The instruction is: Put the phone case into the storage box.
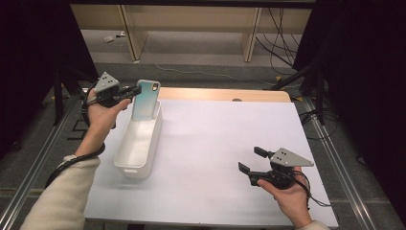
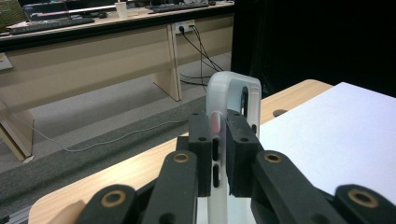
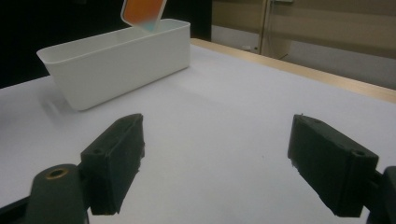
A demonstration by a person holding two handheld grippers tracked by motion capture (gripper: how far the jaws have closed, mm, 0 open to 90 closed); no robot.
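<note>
Right gripper (image 1: 250, 159): nearest the high camera, low over the near right of the table, held in the person's right hand (image 1: 289, 194); its two black jaws stand wide apart with nothing between them.
White sheet (image 1: 220, 153): matte and smooth, covers most of the table; bare under and ahead of the right gripper.
Table edge (image 1: 225, 94): pale wood shows along the far side beyond the sheet, with a small round hole in it.
Surroundings: black curtains (image 1: 359, 72) on both sides; wooden desk legs and loose cables on the grey floor beyond the table.
Bin (image 1: 139, 143): long, narrow white plastic tub with rounded corners, on the left of the sheet, running away from the person; its near part looks empty.
Phone case (image 1: 145, 99): upright, its lower end dipping into the far end of the bin; whether it touches the bottom cannot be told. Pale teal back with a camera cut-out near the top; translucent frosted rim in the left gripper view.
Left gripper (image 1: 135, 89): held in the left hand (image 1: 101, 117) above the bin's far end; jaws closed on the case's side edge, one pad on each face.
In the way: nothing lies between the two grippers, which are well apart.
</note>
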